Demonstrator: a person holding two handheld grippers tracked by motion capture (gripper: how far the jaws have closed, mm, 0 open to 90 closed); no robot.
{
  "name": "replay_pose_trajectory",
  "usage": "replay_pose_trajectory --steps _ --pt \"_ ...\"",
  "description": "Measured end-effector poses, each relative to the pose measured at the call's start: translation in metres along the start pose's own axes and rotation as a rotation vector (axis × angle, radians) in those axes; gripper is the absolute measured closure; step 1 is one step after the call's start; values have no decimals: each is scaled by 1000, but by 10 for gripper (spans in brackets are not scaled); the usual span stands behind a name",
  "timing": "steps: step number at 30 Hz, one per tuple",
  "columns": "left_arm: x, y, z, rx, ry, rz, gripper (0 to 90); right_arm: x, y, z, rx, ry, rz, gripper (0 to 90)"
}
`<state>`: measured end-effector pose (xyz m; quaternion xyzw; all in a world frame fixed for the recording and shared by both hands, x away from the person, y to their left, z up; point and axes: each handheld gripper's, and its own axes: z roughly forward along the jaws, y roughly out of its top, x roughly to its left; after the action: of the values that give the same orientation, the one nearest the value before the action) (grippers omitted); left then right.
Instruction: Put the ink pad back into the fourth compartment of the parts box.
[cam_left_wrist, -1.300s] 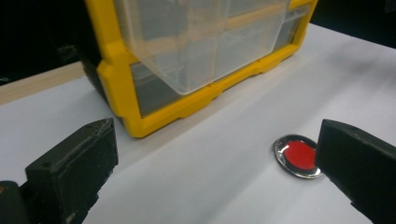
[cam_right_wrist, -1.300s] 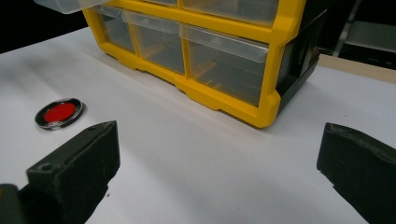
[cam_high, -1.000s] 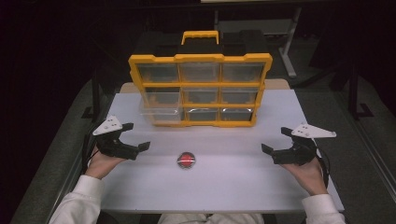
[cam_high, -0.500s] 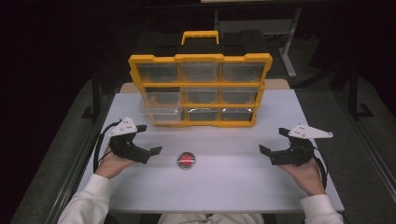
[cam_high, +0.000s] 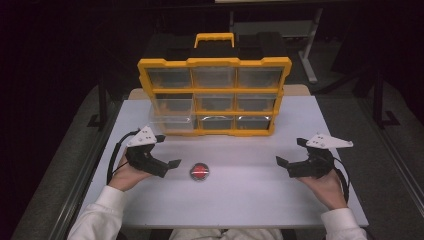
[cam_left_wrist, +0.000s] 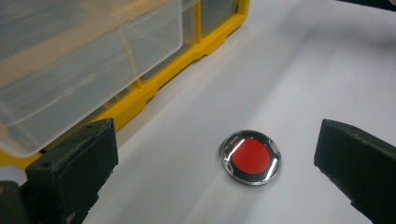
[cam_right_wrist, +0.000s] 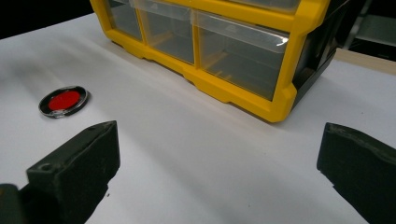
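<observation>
reached the left gripper (cam_high: 170, 163) toward the red disc (cam_high: 200, 171), jaws spread wide and empty. held the right gripper (cam_high: 286, 161) apart, likewise gaping. probably needed to straddle and pinch next.

We've got a small round disc (cam_high: 200, 171) lying flat on the white table (cam_high: 240, 200), red in the middle with a black ring and shiny clear rim, sitting a bit left of center toward the near edge. Behind it stands a yellow-framed organizer (cam_high: 214, 95) with clear drawers along the far edge, bottom-left drawer (cam_high: 171, 123) pulled out some.
</observation>
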<state>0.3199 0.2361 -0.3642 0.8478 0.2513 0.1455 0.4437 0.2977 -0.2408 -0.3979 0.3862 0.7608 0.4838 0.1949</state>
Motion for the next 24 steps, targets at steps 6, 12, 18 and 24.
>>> replay_pose_trajectory --steps 6,12,18,24 --pt "-6 2 8 23 -16 27 0 0 0 1 -1 2 -1 0" --pt "-9 4 16 22 -38 27 0 0 -1 1 2 1 5 0" --pt "-13 5 26 32 -53 42 0 -1 -1 1 5 3 5 0" --pt "-15 5 37 31 -73 45 0 0 -1 1 10 3 1 0"
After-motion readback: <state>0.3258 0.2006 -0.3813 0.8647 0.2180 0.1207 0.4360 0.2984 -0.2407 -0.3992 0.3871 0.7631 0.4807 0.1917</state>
